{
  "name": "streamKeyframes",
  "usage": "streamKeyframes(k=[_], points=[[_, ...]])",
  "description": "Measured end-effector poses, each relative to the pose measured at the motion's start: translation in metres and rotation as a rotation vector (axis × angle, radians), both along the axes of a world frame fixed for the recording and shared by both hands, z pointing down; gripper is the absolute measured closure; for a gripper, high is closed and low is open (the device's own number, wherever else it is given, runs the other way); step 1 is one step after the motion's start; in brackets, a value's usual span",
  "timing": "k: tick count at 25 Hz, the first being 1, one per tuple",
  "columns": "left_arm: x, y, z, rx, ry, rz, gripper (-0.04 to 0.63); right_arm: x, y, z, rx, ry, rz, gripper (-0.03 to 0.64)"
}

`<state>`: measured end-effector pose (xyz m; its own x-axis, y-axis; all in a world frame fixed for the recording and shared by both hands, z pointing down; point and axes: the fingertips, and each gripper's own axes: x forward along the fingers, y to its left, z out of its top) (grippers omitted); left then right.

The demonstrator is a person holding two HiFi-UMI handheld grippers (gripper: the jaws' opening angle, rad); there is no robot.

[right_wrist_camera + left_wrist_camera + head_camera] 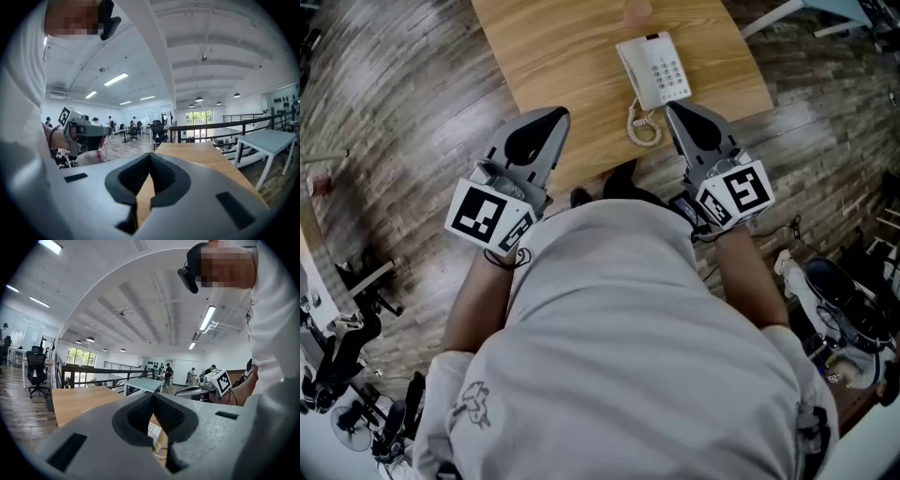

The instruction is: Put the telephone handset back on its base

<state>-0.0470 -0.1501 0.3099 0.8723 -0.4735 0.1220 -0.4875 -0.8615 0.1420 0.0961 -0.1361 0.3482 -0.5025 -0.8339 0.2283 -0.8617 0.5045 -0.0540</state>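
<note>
Pale shirt (637, 319); left gripper (556, 116), right gripper (676, 110): both fingers together, nothing held; telephone (656, 70) just beyond right fingertips, coiled cord (642, 127) beside them.

**Both grippers shut and empty, held out side by side**

Head view: the left gripper (555, 114) and right gripper (673, 109) were held out ahead of the torso. They were well apart and roughly level with each other. Their noses pointed forward and angled slightly toward one another.

The left marker cube (487, 214) and right marker cube (737, 195) sat at the rear of each gripper, with their printed faces turned up toward the head.

The left forearm (483, 295) and right forearm (752, 272) were bare. A dark band (504, 259) circled the left wrist.

Left gripper view: the jaws met at the tips, with nothing between the pads.

Right gripper view: the same, with the tips together and nothing held.
</note>
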Motion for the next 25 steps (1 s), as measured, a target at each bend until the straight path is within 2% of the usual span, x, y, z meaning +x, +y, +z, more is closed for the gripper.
streamKeyframes(k=[6, 13, 20, 25], points=[[-0.025, 0.048, -0.005, 0.014, 0.016, 0.051, 0.589, -0.030, 0.061, -0.016, 0.030, -0.028, 0.036, 0.611], [-0.042, 0.082, -0.016, 0.035, 0.032, 0.039, 0.589, -0.031, 0.109, -0.035, 0.061, -0.037, 0.059, 0.611], [-0.019, 0.124, -0.019, 0.051, 0.027, 0.038, 0.589, -0.014, 0.152, -0.040, 0.085, -0.045, 0.036, 0.611], [0.012, 0.160, -0.021, 0.052, 0.023, 0.036, 0.589, 0.018, 0.190, -0.044, 0.094, -0.042, 0.036, 0.611]])
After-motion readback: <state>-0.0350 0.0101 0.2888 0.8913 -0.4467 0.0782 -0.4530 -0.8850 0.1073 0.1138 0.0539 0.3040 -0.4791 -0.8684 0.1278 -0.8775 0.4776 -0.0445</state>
